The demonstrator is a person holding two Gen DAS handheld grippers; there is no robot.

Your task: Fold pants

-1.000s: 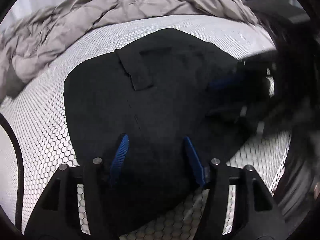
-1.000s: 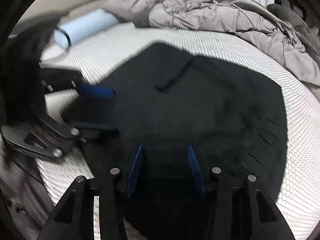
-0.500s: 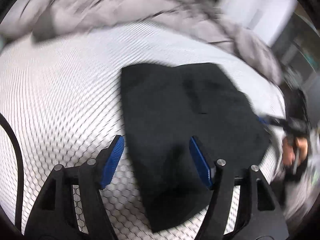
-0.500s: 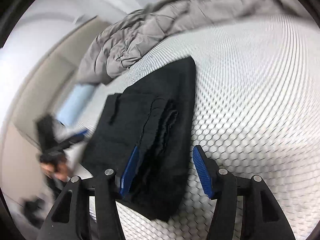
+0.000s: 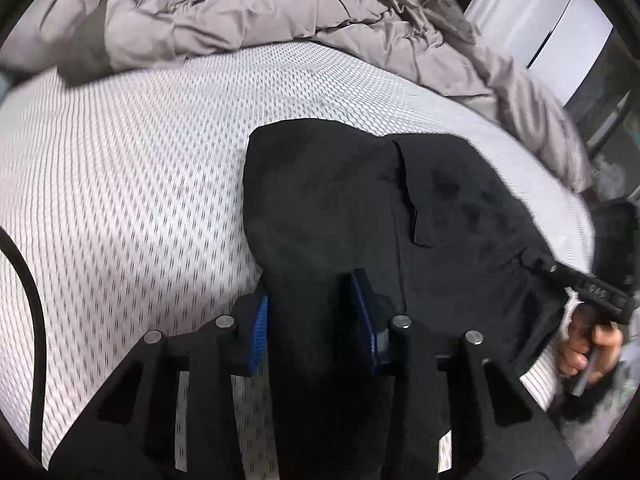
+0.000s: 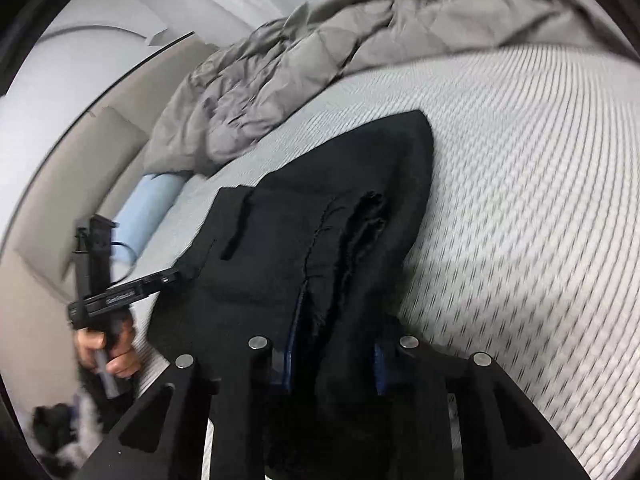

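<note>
Black pants (image 5: 360,208) lie folded on the white honeycomb mattress (image 5: 120,184). My left gripper (image 5: 314,312) is shut on the near left edge of the pants, cloth bunched between its blue pads. My right gripper (image 6: 334,356) is shut on the opposite near edge of the pants (image 6: 320,216), where several folded layers show. The right gripper also shows in the left wrist view (image 5: 560,272), at the right edge of the pants, with the hand below it. The left gripper also shows in the right wrist view (image 6: 176,276), at the left edge of the pants.
A crumpled grey duvet (image 5: 248,12) lies along the far side of the mattress. A light blue roll (image 6: 148,212) lies by the beige headboard (image 6: 60,208). The mattress edge is near, at the lower right in the left wrist view.
Both grippers moved out to opposite sides of the pants, lowered and closed on the cloth edges. They were open half a second ago.
</note>
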